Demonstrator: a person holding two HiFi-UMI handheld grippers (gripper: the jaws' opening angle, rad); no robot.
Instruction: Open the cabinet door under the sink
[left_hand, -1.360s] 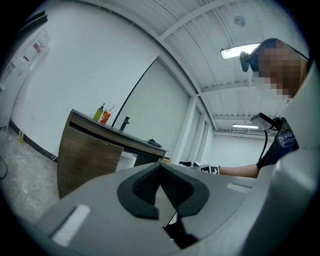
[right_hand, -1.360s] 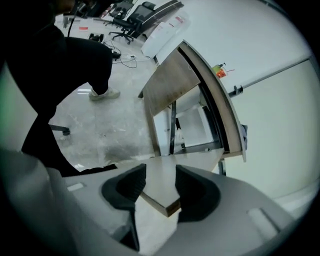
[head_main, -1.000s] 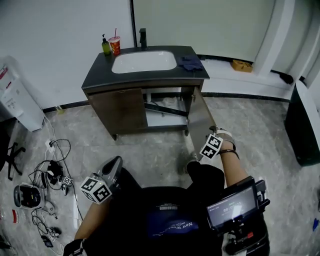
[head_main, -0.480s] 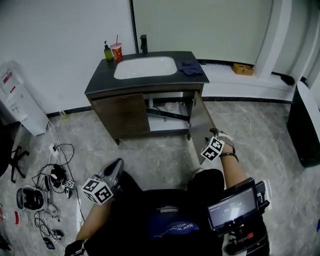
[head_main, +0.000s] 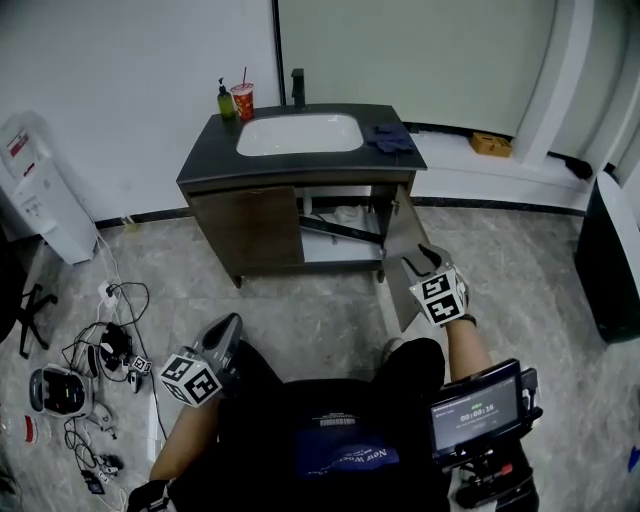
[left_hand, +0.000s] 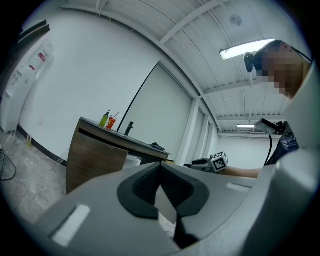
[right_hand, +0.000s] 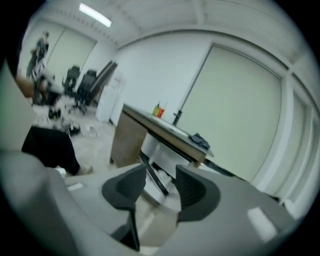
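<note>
The dark vanity cabinet (head_main: 200, 165) with a white sink (head_main: 300, 132) stands against the wall. Its left door (head_main: 248, 228) is closed. Its right door (head_main: 398, 245) stands swung out toward me, showing the pale inside and pipes. My right gripper (head_main: 413, 263) hovers at the open door's outer edge, jaws apart, with nothing pressed between the pads. In the right gripper view, the right gripper (right_hand: 161, 181) looks into the cabinet (right_hand: 165, 150). My left gripper (head_main: 232, 322) rests low by my knee, far from the cabinet. In its own view the left gripper (left_hand: 160, 167) is shut on nothing.
A soap bottle (head_main: 227, 100), a red cup (head_main: 243, 101), a faucet (head_main: 298, 86) and a blue cloth (head_main: 388, 136) are on the counter. A water dispenser (head_main: 30, 200) stands at left. Cables and devices (head_main: 90, 370) litter the floor there. A black unit (head_main: 610, 270) is at right.
My right gripper has lifted from the door's lower outer edge and rolled, now higher beside the door. The door stays open. The left gripper has kept still.
</note>
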